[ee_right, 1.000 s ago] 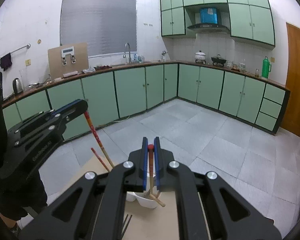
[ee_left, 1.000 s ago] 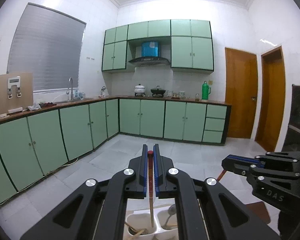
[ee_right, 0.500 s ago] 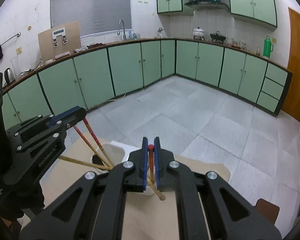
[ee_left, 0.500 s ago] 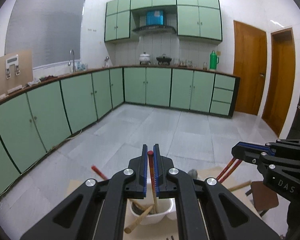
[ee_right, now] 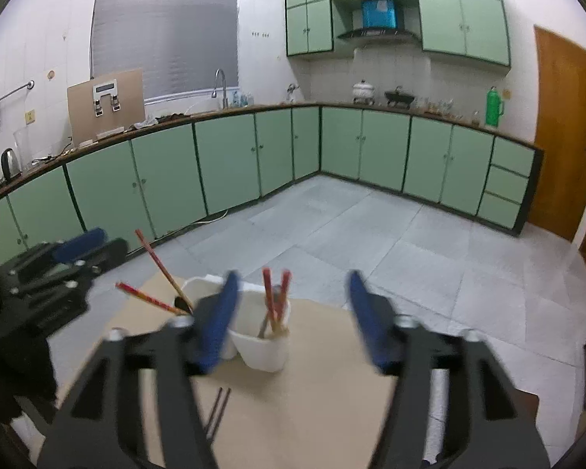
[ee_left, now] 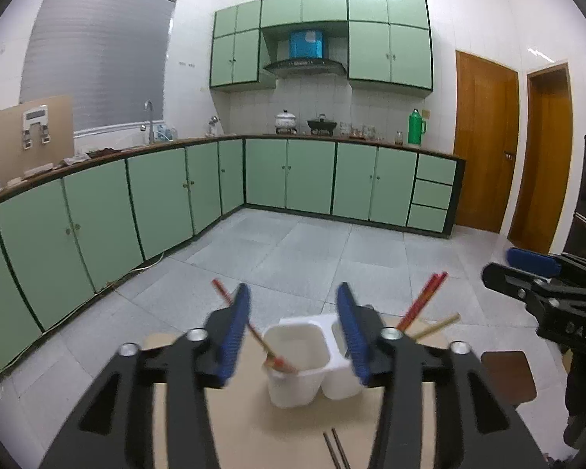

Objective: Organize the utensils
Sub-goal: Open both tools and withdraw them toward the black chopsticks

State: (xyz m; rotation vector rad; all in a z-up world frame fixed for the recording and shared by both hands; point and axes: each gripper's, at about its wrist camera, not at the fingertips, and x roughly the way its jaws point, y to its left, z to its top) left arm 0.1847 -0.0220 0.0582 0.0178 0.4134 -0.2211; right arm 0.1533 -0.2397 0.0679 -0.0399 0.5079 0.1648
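Left wrist view, L to R: red chopstick (ee_left: 230,301) leans out to the left from the left cup of the white two-cup holder (ee_left: 299,375), its lower end inside that cup. Left gripper (ee_left: 293,332) has its jaws spread and opening; nothing is pinched, and the holder shows in the gap beyond the blue pads (ee_left: 236,332). The right cup carries a pair of red chopsticks (ee_left: 424,303) and a pale wooden stick (ee_left: 437,324), both leaning right. Holder stands on a tan board (ee_left: 254,410). Two dark sticks (ee_left: 336,449) lie flat on the board, near edge. Right gripper (ee_left: 527,273) sits at far right.

Right wrist view, L to R: left gripper at left edge, apart from the holder. Right gripper (ee_right: 291,320) has its jaws spread wide and opening, nothing between the pads.
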